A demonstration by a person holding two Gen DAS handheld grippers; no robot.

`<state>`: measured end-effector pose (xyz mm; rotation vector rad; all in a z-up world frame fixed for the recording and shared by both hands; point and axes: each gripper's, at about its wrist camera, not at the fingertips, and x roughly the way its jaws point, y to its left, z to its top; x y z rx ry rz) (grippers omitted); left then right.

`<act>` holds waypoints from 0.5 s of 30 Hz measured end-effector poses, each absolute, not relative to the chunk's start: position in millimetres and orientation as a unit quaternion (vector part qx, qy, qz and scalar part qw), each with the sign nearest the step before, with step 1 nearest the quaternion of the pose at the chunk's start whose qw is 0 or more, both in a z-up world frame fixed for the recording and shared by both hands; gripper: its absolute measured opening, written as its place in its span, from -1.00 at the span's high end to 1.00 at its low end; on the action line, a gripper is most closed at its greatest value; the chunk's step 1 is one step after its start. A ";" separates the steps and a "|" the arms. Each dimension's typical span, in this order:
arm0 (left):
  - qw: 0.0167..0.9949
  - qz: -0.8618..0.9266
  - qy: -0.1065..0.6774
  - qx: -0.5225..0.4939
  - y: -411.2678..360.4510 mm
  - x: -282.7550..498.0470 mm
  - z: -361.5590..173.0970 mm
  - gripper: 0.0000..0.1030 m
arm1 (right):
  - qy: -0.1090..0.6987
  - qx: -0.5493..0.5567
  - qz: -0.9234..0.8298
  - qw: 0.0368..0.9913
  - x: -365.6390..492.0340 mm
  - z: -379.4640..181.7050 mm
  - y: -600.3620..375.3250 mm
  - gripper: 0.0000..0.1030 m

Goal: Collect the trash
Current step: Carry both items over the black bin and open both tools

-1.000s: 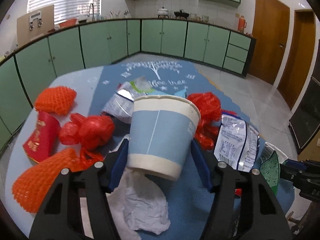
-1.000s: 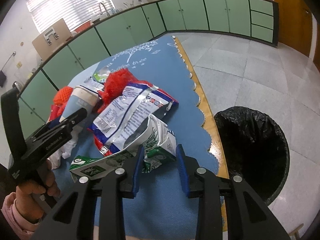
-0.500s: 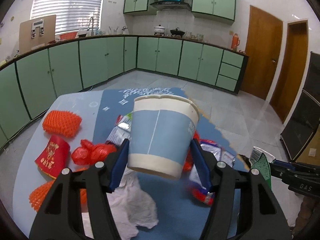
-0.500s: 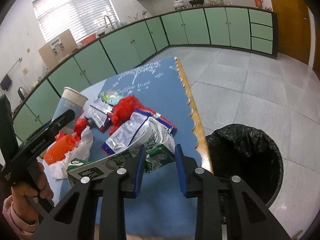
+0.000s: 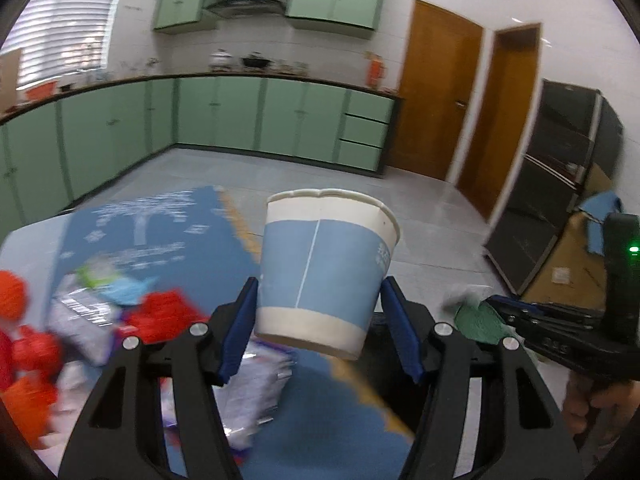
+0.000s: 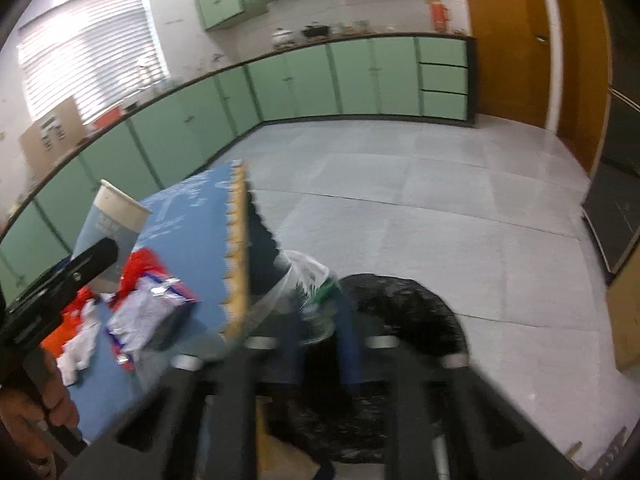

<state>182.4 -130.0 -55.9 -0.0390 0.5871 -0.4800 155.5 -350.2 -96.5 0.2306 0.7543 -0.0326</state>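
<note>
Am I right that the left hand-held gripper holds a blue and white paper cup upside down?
Not quite: the paper cup in the left hand-held gripper is upright, its open rim on top. The left wrist view shows it; the rest is right.

Table carries a blue mat; red net bags and foil wrappers lie at 9 o'clock.

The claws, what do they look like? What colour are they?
Both claws are black plastic frames with cut-out holes and round silver screws. The left claw has two long fingers lined with blue pads. The right claw looks alike, blurred here, with blue pads too. Seen from the left view, its body carries a small green light and faint lettering. No sleeves show.
</note>
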 end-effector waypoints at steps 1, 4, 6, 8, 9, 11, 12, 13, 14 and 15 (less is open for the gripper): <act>0.925 -0.245 0.289 -0.016 -142.7 186.6 -58.7 -0.18 | 0.370 0.116 -0.021 0.922 156.7 -100.0 -357.2 0.99; 0.910 -0.274 0.312 -0.006 -177.3 202.7 -73.5 -0.22 | 0.392 0.125 -0.031 0.911 167.3 -124.1 -381.8 0.99; 0.902 -0.282 0.327 0.006 -196.1 210.7 -85.6 -0.30 | 0.399 0.143 -0.033 0.905 170.0 -137.4 -395.6 0.97; 0.896 -0.283 0.340 0.017 -207.4 214.3 -94.8 -0.47 | 0.404 0.158 -0.040 0.900 167.5 -146.7 -404.8 0.91; 0.894 -0.283 0.347 0.022 -212.1 215.3 -99.2 -0.48 | 0.405 0.163 -0.041 0.899 166.2 -148.9 -407.2 0.91; 0.891 -0.285 0.352 0.023 -211.1 216.0 -104.1 -0.54 | 0.401 0.167 -0.047 0.899 162.1 -149.2 -411.5 0.87; 0.891 -0.284 0.353 0.024 -211.1 215.3 -105.0 -0.56 | 0.400 0.167 -0.049 0.900 160.3 -148.2 -413.0 0.84; 0.892 -0.283 0.353 0.024 -207.0 212.9 -104.1 -0.58 | 0.398 0.167 -0.049 0.901 159.0 -146.4 -413.9 0.76; 0.892 -0.282 0.352 0.024 -205.4 212.9 -103.8 -0.58 | 0.394 0.164 -0.052 0.903 157.4 -143.6 -415.4 0.65; 0.894 -0.280 0.349 0.024 -202.5 211.8 -102.1 -0.58 | 0.390 0.162 -0.053 0.905 156.0 -140.5 -414.9 0.58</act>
